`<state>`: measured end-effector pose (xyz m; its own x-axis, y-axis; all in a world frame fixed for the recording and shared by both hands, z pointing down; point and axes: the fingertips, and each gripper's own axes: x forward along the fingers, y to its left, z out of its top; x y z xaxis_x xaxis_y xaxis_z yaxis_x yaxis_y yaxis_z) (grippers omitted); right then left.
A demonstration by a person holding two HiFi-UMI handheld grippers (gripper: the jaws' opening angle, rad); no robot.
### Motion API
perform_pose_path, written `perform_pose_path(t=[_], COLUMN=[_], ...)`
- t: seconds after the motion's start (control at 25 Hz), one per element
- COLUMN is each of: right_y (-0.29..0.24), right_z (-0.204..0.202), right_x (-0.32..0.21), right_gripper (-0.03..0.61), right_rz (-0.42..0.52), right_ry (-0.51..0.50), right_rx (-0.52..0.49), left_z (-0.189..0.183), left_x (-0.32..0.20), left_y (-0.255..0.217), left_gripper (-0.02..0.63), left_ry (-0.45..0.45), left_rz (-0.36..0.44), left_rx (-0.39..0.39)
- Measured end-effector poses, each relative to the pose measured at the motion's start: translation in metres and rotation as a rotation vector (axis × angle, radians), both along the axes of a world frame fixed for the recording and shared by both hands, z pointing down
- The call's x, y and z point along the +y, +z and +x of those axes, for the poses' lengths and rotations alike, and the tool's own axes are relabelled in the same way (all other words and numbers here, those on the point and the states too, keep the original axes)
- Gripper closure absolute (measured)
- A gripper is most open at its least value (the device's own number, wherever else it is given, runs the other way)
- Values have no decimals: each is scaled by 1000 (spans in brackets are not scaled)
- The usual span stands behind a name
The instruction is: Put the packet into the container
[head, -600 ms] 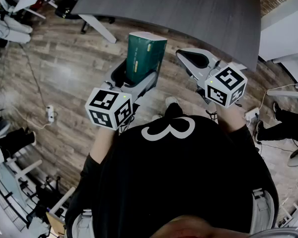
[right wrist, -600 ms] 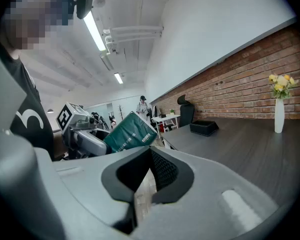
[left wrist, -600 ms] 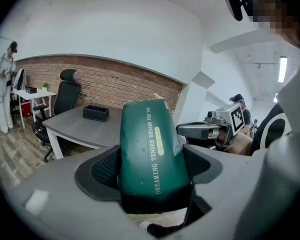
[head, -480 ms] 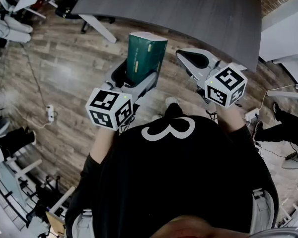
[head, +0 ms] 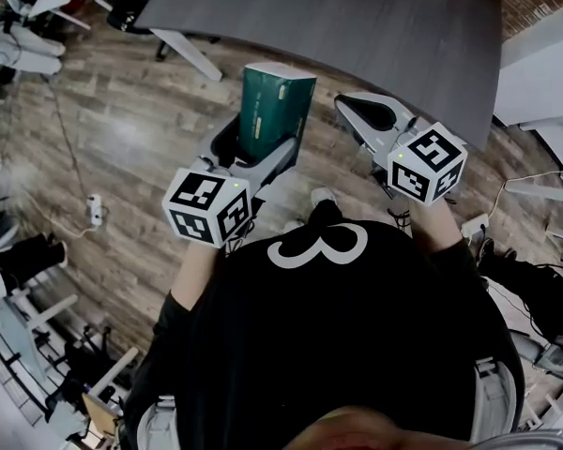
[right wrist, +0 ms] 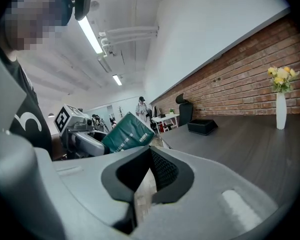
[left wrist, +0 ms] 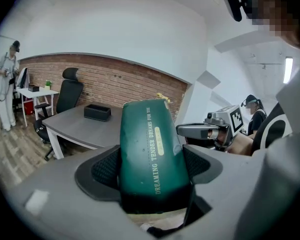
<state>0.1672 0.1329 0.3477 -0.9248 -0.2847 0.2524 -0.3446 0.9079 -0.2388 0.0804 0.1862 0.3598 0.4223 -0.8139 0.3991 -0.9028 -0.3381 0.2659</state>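
My left gripper [head: 261,141] is shut on a dark green packet [head: 274,106] with pale lettering. The packet stands upright between the pads and sticks out well past the fingertips. In the left gripper view the packet [left wrist: 150,144] fills the gap between the black pads of my left gripper [left wrist: 150,169]. My right gripper [head: 361,111] hangs to its right, shut with nothing in it; its pads meet in the right gripper view [right wrist: 149,154], where the packet [right wrist: 127,134] shows at the left. A black open container [left wrist: 97,112] sits on the grey table [left wrist: 75,126], also visible as the container [right wrist: 202,126].
The grey table [head: 357,17] lies ahead, above wood flooring. A vase of yellow flowers [right wrist: 281,104] stands on it by the brick wall. A black office chair [left wrist: 70,91] and a standing person [left wrist: 7,84] are beyond the table. A power strip [head: 94,212] lies on the floor.
Both grippers and the packet keep their places. Only the head view has shifted a little.
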Motion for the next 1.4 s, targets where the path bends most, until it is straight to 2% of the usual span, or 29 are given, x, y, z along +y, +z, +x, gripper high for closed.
perform_pose_path(t=[0.24,0.56,0.96,1.4], right_y=[-7,-26,-37,-25], right_z=[5,13,9,-35], right_x=[-27,-73,-93,-140], right_gripper=[577,577,577,577], right_rz=[-12,27,57,46], right_ry=[-54,-71,-87,-56], right_rx=[-42,-60,-85,-59], left_z=[9,16,16,-31], left_x=[-31,-69,-95,-147], left_y=[-5,-29,-40,-27], left_gripper=[207,207,207,207], left_ry=[-22,-51,-48,-3], left_rz=[6,63,102,118], left_rx=[-9,-48,-65,-39])
